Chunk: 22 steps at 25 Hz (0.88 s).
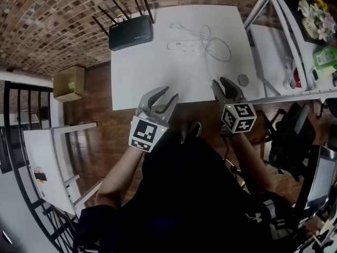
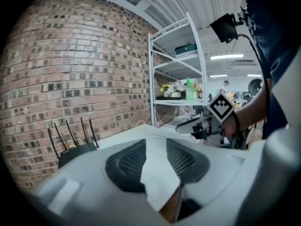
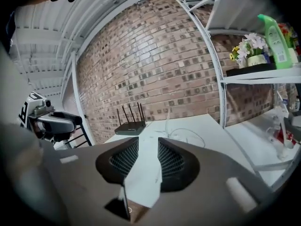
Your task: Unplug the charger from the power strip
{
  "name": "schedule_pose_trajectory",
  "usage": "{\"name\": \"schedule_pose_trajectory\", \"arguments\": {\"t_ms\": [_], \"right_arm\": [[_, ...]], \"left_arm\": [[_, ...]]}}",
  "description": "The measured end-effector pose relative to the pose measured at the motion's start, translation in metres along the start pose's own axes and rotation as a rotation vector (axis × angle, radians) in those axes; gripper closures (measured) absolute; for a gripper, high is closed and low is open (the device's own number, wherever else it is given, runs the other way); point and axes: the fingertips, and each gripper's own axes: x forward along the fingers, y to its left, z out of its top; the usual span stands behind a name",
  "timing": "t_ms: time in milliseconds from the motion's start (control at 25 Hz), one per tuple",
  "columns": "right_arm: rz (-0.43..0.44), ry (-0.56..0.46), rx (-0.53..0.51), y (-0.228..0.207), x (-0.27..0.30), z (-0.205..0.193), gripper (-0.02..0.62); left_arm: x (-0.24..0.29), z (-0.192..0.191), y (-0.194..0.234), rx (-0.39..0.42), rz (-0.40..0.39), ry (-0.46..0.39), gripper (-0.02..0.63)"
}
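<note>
Left tool point(image 1: 169, 95) and right tool point(image 1: 219, 83) part open, both empty, at the near edge of the table point(image 1: 158, 78).
Head view: power strip point(image 1: 187, 47) lies far across the table, white charger cable point(image 1: 221, 51) looped beside it, well apart from both tools. Left gripper view: jaws slightly apart, only table between. Right gripper view: likewise; black router point(image 3: 130, 126) ahead.

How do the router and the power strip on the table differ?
The router is black; the power strip is white, like the table. The router has antennas sticking up; the power strip lies flat with a white cable looped beside it. The router sits at the far left corner, the power strip nearer the middle. Both rest on the table.
</note>
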Motion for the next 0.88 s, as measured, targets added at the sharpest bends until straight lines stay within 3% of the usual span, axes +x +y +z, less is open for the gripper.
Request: {"name": "schedule_pose_trajectory", "arguments": {"t_ms": [560,640,760,880], "right_arm": [[-0.268,0.204,-0.039,-0.075,0.094,-0.045,0.474],[-0.250,0.173,-0.019,-0.058,0.099,-0.029,0.474],[-0.133,0.128,0.011,-0.002,0.113,-0.008,0.493],[-0.048,0.171,0.072,0.029,0.139,-0.028,0.494]], "left_arm": [[0.153,-0.052,0.078,0.264,-0.286,0.157,0.345],[0.173,-0.065,0.082,0.303,-0.305,0.191,0.342],[0.195,-0.085,0.088,0.325,-0.319,0.251,0.338],[0.214,-0.098,0.093,0.329,-0.314,0.301,0.325]]}}
